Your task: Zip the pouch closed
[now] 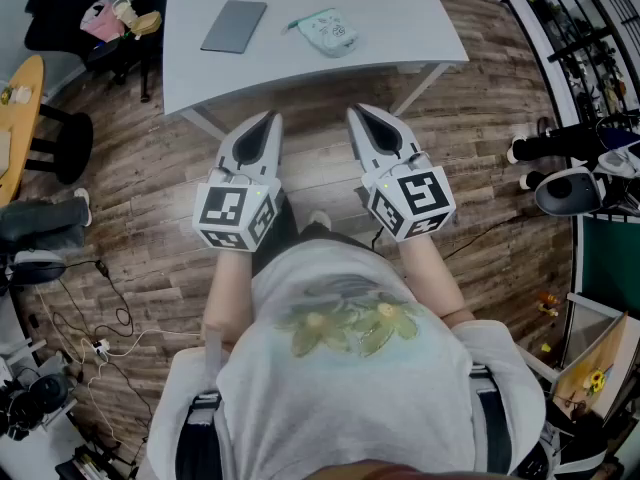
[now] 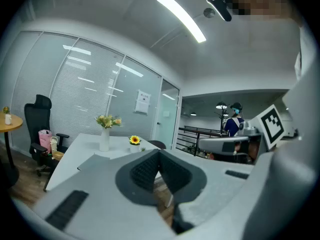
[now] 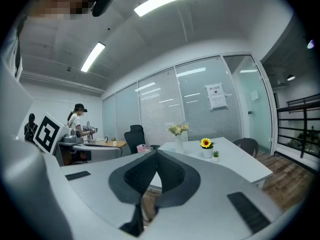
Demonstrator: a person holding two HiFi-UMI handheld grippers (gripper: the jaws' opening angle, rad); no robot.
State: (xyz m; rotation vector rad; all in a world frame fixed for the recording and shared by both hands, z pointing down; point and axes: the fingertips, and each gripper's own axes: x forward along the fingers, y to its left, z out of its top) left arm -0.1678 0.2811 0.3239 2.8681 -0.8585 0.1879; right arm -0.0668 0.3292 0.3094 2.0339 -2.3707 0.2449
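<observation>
A pale mint pouch (image 1: 329, 31) lies on the white table (image 1: 300, 63), toward its middle right, seen in the head view only. My left gripper (image 1: 268, 120) and my right gripper (image 1: 356, 113) are held side by side over the wooden floor, short of the table's near edge. Both are shut with nothing between the jaws. In the left gripper view my left gripper (image 2: 159, 153) shows closed tips, and in the right gripper view my right gripper (image 3: 155, 154) does too. The pouch is hidden in both gripper views.
A grey notebook (image 1: 234, 26) lies on the table left of the pouch. A vase of flowers (image 3: 178, 136) and a small sunflower pot (image 3: 206, 147) stand at the table's far end. Black office chairs (image 1: 75, 18) stand at the left, cables (image 1: 90, 328) cross the floor.
</observation>
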